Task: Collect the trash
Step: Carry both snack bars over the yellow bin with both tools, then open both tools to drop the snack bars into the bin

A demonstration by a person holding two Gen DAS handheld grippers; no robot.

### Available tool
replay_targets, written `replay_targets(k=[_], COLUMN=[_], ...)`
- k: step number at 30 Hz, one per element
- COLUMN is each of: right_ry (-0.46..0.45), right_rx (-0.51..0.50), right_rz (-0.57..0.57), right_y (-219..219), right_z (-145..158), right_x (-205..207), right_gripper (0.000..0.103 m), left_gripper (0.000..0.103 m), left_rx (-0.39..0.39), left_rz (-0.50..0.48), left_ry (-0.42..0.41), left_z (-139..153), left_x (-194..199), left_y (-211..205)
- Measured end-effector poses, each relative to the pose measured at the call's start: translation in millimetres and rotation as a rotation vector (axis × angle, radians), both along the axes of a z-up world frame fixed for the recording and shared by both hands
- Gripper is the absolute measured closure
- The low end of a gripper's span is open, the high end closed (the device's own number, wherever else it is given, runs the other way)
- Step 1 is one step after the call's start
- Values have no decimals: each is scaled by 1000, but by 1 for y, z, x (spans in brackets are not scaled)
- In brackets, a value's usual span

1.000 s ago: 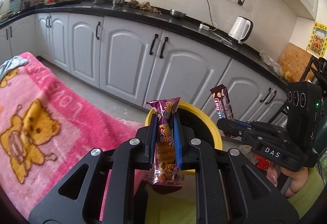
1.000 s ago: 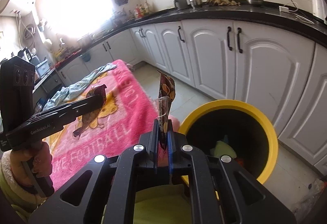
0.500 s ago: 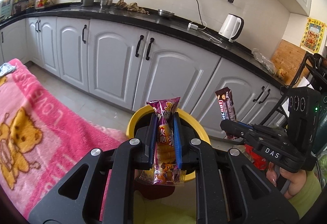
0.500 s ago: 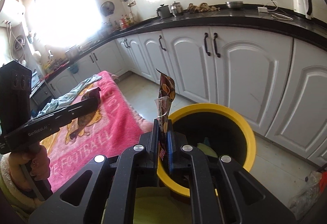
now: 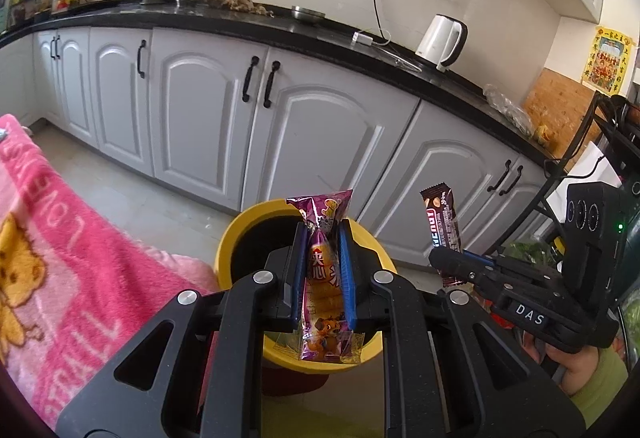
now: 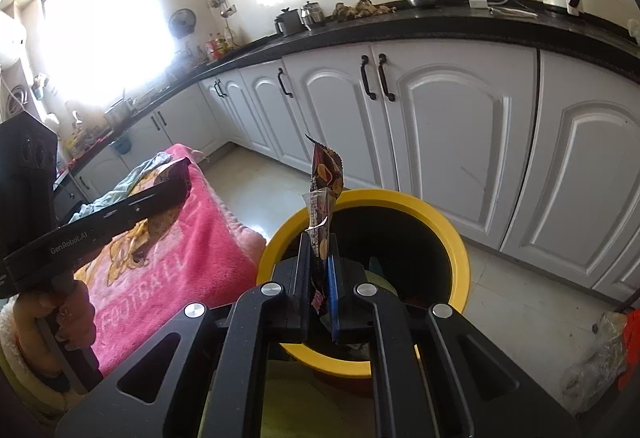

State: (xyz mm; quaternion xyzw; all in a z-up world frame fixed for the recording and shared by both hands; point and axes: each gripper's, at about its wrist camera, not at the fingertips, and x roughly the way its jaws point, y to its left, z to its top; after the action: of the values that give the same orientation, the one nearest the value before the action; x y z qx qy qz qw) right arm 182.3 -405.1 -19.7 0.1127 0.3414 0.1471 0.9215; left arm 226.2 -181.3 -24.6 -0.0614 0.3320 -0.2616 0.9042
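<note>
My left gripper [image 5: 323,234] is shut on a purple snack packet [image 5: 325,278] and holds it upright over the near rim of a yellow bin [image 5: 236,238] with a black inside. My right gripper [image 6: 319,238] is shut on a brown chocolate-bar wrapper [image 6: 325,198], held upright over the same yellow bin [image 6: 448,238]. In the left wrist view the right gripper [image 5: 444,258] and its brown wrapper [image 5: 442,226] show to the right of the bin. In the right wrist view the left gripper [image 6: 176,190] shows at the left, over the pink blanket.
A pink blanket [image 5: 60,258] covers the surface left of the bin. White kitchen cabinets [image 5: 320,134] with a black counter run behind it. A white kettle [image 5: 442,38] stands on the counter. A crumpled bag [image 6: 596,350] lies on the floor at the right.
Both grippers have moved toward the yellow bin, each still holding its wrapper. The bin now sits right under and ahead of the fingertips, and less of the blanket shows.
</note>
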Motion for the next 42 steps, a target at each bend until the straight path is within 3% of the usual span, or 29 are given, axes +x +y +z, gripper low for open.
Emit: replay_targets(k=[15, 32, 39, 42], right_ry=[114, 176, 188, 186], right_rx=[-6, -39, -33, -30], right_rz=[6, -11, -51, -57], right_y=[4, 5, -3, -4], right_z=[-46, -74, -78, -78], right_x=[28, 40, 42, 41], right_gripper=[95, 94, 72, 70], left_gripper=[92, 91, 77, 68], left_rx=[36, 63, 65, 69], left_rz=[-38, -39, -10, -4], left_ry=[90, 148, 170, 175], left_z=[-48, -75, -79, -79], left_x=[28, 46, 49, 49], left_y=[-23, -32, -25, -22])
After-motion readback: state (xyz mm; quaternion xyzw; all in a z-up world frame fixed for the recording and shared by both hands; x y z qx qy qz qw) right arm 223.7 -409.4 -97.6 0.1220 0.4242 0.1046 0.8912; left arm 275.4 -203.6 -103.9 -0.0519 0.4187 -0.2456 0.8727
